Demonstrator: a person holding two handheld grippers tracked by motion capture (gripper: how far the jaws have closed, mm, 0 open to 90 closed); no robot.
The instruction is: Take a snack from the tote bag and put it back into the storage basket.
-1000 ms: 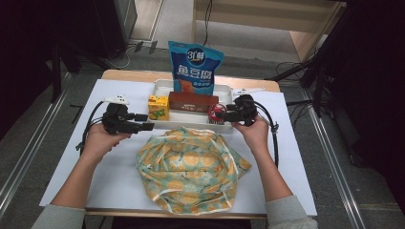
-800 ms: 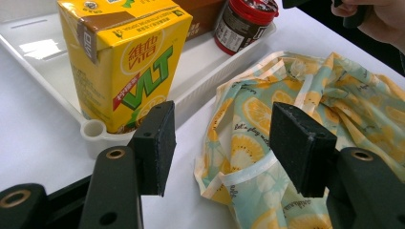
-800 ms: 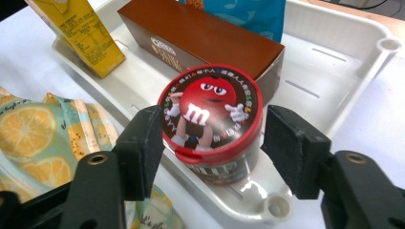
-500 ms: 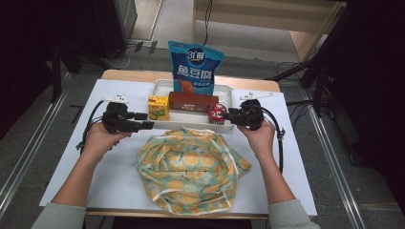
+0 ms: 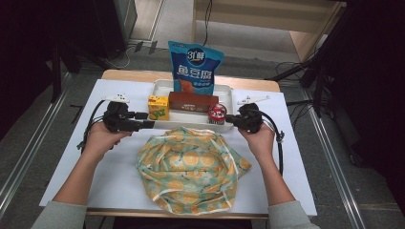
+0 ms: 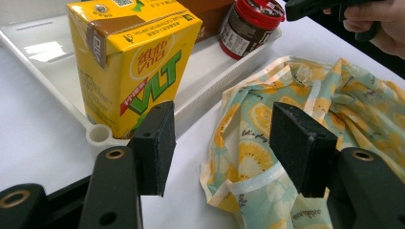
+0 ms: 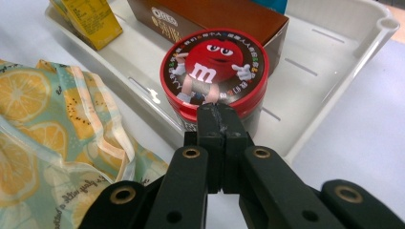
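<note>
**Right tongs pressed together at the red tub, left tongs spread by the carton**

Nearest the person, a fruit-print cloth (image 5: 188, 167) lies crumpled on the white table (image 5: 296, 157), its long axis roughly across the table and one corner poking toward the right forearm. The white sheet covers most of the table; a strip of bare wood shows at the far edge. Grey floor with metal rails flanks the table, and the room beyond is dark, with cables and a wooden frame behind.

Just past the cloth, the left tongs (image 5: 145, 120) point right along the near rim of the tray (image 5: 229, 98). Their jaws stand spread with nothing between them; in the left gripper view the yellow carton (image 6: 131, 62) stands upright just beyond the left pad. The right tongs (image 7: 219, 117) point left, toward the tray's right end. Their jaws have just been closing and now meet, pads together, nothing pinched between them. Their tips sit just at the near side of the red tub (image 7: 215, 78), which stands upright in the tray's near right corner, lid up.

Farther back in the tray, one brown box (image 5: 193, 101) lies with its long axis across the table, and one blue bag (image 5: 195, 69) stands upright behind it.

Count: one cloth, one tray, one carton, one tub, one box, one bag, two tongs.
</note>
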